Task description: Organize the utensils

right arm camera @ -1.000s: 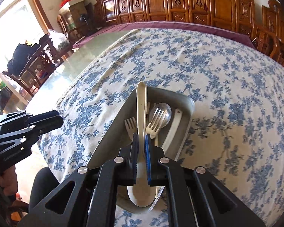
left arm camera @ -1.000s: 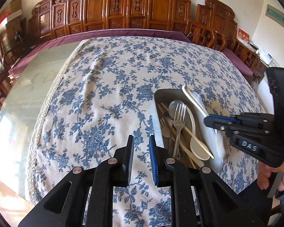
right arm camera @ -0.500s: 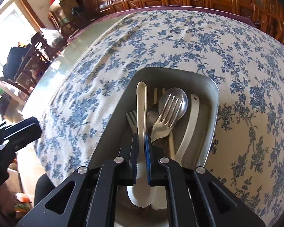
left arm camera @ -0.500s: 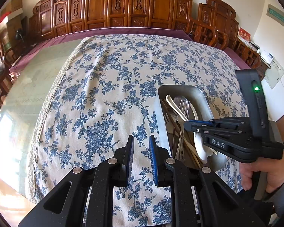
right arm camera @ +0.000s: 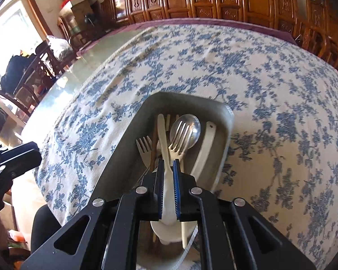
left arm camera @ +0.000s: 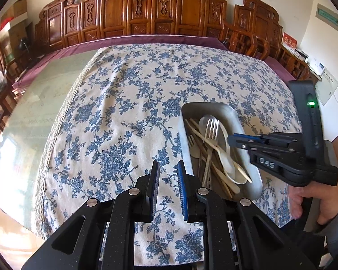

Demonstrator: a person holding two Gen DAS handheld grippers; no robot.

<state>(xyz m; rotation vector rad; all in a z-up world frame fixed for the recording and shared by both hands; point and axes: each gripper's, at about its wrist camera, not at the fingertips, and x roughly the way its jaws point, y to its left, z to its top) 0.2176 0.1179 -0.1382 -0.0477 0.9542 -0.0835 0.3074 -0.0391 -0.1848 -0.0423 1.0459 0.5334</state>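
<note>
Left wrist view. The left gripper point(left arm camera: 167, 189) hangs over the cloth point(left arm camera: 128, 103), jaws a narrow gap apart, holding nothing. The tray point(left arm camera: 243, 121) of utensils lies to its right; the right gripper point(left arm camera: 233, 137) reaches into it.

Right wrist view. The right gripper point(right arm camera: 168, 187) has its pads nearly together on the handle of a cream spoon point(right arm camera: 165, 157), bowl end nearest the camera, over the tray point(right arm camera: 228, 121). A fork point(right arm camera: 180, 138) and a metal spoon point(right arm camera: 186, 130) lie just beside it. Risks: the smooth handle may swivel or slip between the pads; a lift may snag the fork's tines and drag neighbours out.
</note>
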